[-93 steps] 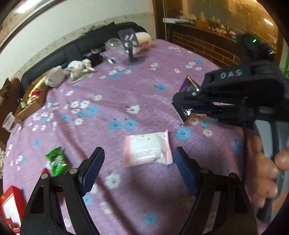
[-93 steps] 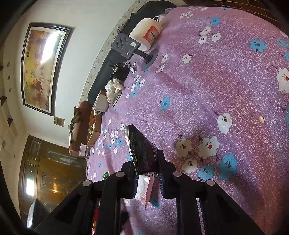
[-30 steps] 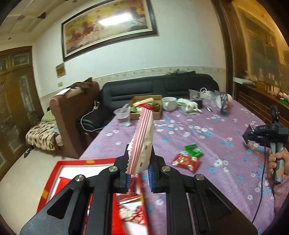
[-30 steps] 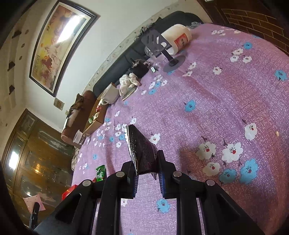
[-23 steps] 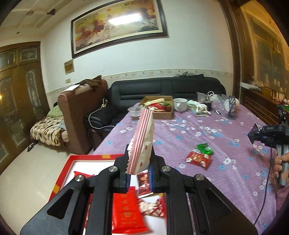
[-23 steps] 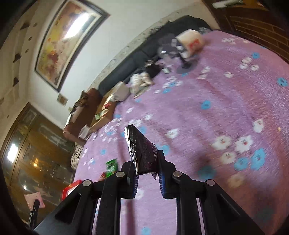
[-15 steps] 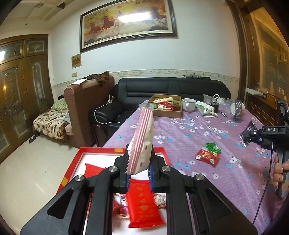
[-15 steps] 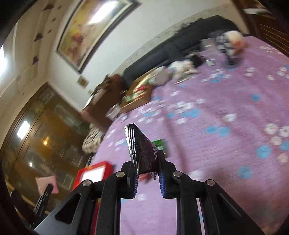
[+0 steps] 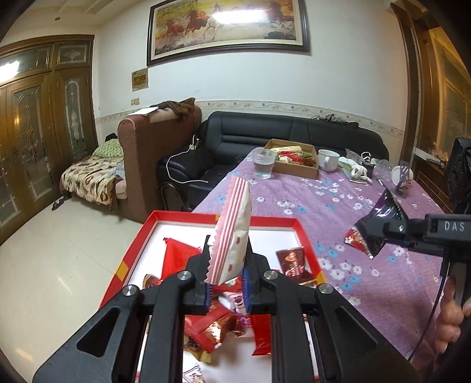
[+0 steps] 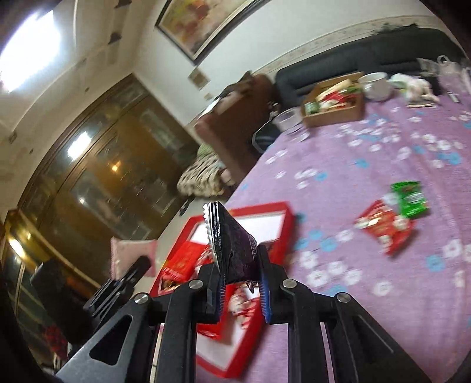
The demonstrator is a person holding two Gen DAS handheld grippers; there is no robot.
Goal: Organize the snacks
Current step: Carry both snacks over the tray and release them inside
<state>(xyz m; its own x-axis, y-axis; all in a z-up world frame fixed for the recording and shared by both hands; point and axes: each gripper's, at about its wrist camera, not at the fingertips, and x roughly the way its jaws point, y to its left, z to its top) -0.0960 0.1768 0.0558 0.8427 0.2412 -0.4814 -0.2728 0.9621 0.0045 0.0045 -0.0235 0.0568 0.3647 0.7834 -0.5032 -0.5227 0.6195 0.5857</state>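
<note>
Place: a home living room.
Seating: black leather sofa point(image 9: 294, 132) against the wall, brown armchair point(image 9: 153, 147) beside it.
Wall: large framed horse painting point(image 9: 229, 26) above the sofa.
Doors: tall carved wooden doors with glass panels point(image 9: 38, 123).
Table: purple floral tablecloth point(image 9: 338, 200) bearing a white mug point(image 9: 328, 159), a plastic cup point(image 9: 263, 167) and a cardboard box of snacks point(image 9: 294, 157).

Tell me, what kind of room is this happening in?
Most likely a home living room: a black sofa stands against the wall under a framed horse painting, and a table with a purple flowered tablecloth holds a mug and snacks.
</note>
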